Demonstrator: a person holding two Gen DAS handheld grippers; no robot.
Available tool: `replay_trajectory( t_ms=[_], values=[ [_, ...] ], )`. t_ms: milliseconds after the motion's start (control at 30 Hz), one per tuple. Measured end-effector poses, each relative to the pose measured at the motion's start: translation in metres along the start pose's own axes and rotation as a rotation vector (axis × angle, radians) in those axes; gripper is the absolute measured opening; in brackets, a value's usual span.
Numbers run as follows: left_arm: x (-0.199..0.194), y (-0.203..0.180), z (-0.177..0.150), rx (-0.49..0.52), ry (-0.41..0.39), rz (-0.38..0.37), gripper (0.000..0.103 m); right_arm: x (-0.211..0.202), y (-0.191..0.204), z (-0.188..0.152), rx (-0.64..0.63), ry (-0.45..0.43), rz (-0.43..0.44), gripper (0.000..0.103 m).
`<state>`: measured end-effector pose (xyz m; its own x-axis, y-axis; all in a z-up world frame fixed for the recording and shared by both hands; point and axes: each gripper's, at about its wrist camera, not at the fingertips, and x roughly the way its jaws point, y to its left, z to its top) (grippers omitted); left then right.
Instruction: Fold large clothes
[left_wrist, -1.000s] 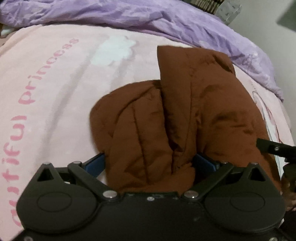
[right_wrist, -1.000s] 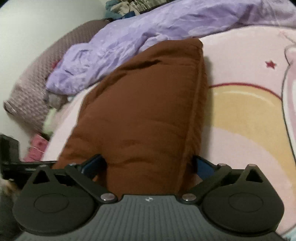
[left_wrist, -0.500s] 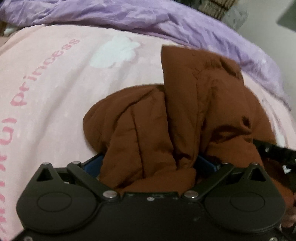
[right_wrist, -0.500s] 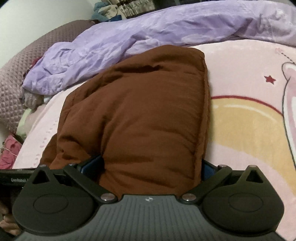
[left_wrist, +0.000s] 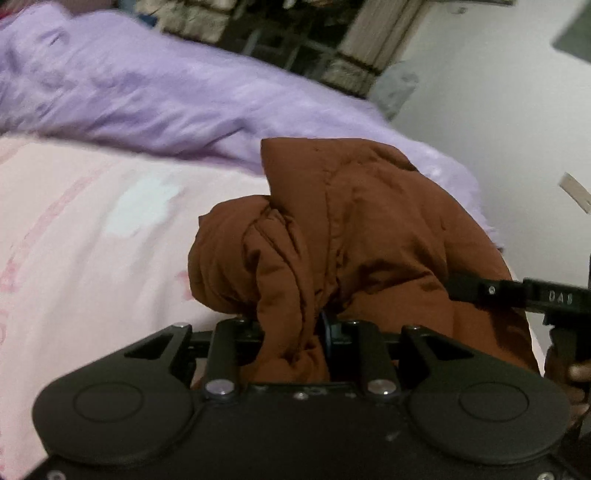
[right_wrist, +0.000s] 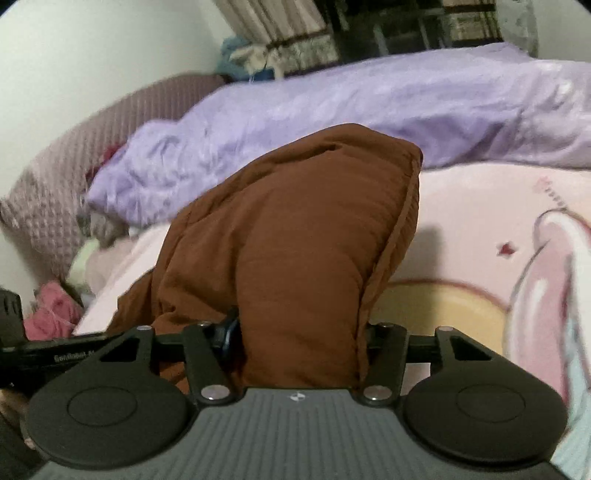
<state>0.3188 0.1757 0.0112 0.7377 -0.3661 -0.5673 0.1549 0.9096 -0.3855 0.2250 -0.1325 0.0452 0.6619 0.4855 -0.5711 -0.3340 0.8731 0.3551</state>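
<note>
A brown padded jacket (left_wrist: 354, 236) is bunched and folded over itself on the pink bed blanket (left_wrist: 81, 258). My left gripper (left_wrist: 291, 332) is shut on a pinched fold of the jacket's near edge and holds it up. My right gripper (right_wrist: 299, 339) is shut on a thick fold of the same jacket (right_wrist: 295, 236), lifted off the blanket (right_wrist: 461, 229). The right gripper's black body shows at the right of the left wrist view (left_wrist: 517, 295). The fingertips are hidden in the cloth.
A crumpled purple quilt (left_wrist: 155, 96) lies along the far side of the bed, also in the right wrist view (right_wrist: 369, 114). A mauve knitted pillow (right_wrist: 74, 155) and small pink cloth (right_wrist: 51, 314) lie left. Wall and curtains stand behind.
Both grippers have closed from wide open onto folds of the jacket and lifted it. Both views have tilted up, showing the wall and curtains.
</note>
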Motion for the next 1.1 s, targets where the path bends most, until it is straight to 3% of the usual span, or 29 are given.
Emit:
replay_trajectory(
  t_ms=[233,367,467,500,533,567,633,667,733,767,800,833,867,900,933,1000,1067,1100],
  values=[
    [0.042,-0.097,0.016,0.069,-0.008,-0.151,0.022,-0.069,-0.087,0.017,0.068,-0.078,-0.089,0.066],
    [0.095,-0.130,0.005,0.055,0.074,-0.222,0.022,-0.082,-0.146,0.004,0.116,-0.076,-0.163,0.075],
    [0.143,-0.143,-0.013,0.031,0.177,-0.220,0.025,-0.059,-0.190,-0.018,0.149,0.014,-0.209,0.083],
    [0.160,-0.141,-0.020,0.028,0.229,-0.214,0.028,-0.048,-0.204,-0.026,0.166,0.068,-0.223,0.088],
    [0.174,-0.138,-0.027,0.030,0.263,-0.196,0.042,-0.037,-0.221,-0.035,0.191,0.119,-0.237,0.091],
    [0.181,-0.136,-0.032,0.030,0.273,-0.167,0.066,-0.035,-0.229,-0.040,0.206,0.116,-0.223,0.095],
    [0.178,-0.123,-0.031,-0.016,0.247,-0.127,0.079,-0.050,-0.247,-0.045,0.248,0.046,-0.126,0.095],
    [0.168,-0.118,-0.025,-0.050,0.224,-0.123,0.079,-0.059,-0.250,-0.044,0.263,0.017,-0.129,0.095],
    [0.140,-0.118,-0.016,-0.073,0.120,-0.075,0.079,-0.082,-0.245,-0.036,0.271,-0.024,-0.302,0.095],
    [0.127,-0.124,-0.009,-0.066,0.042,-0.034,0.080,-0.091,-0.237,-0.029,0.252,-0.059,-0.456,0.090],
    [0.114,-0.133,-0.007,-0.052,-0.019,-0.009,0.080,-0.097,-0.227,-0.025,0.220,-0.120,-0.559,0.083],
    [0.109,-0.145,-0.002,-0.034,-0.075,0.000,0.082,-0.102,-0.214,-0.021,0.162,-0.213,-0.613,0.082],
    [0.105,-0.158,0.002,-0.019,-0.124,-0.008,0.088,-0.102,-0.201,-0.018,0.122,-0.292,-0.605,0.081],
    [0.104,-0.174,0.005,-0.012,-0.166,-0.024,0.090,-0.098,-0.193,-0.014,0.102,-0.342,-0.570,0.074],
    [0.109,-0.188,0.008,-0.012,-0.187,-0.041,0.091,-0.087,-0.186,-0.009,0.102,-0.351,-0.532,0.069],
    [0.131,-0.210,0.012,0.003,-0.177,-0.057,0.091,-0.059,-0.180,0.001,0.108,-0.325,-0.482,0.052],
    [0.161,-0.224,0.005,0.064,-0.159,-0.015,0.092,-0.027,-0.182,0.003,0.108,-0.302,-0.478,0.048],
    [0.175,-0.229,-0.004,0.100,-0.133,0.048,0.092,-0.013,-0.188,0.001,0.112,-0.280,-0.488,0.048]
  ],
)
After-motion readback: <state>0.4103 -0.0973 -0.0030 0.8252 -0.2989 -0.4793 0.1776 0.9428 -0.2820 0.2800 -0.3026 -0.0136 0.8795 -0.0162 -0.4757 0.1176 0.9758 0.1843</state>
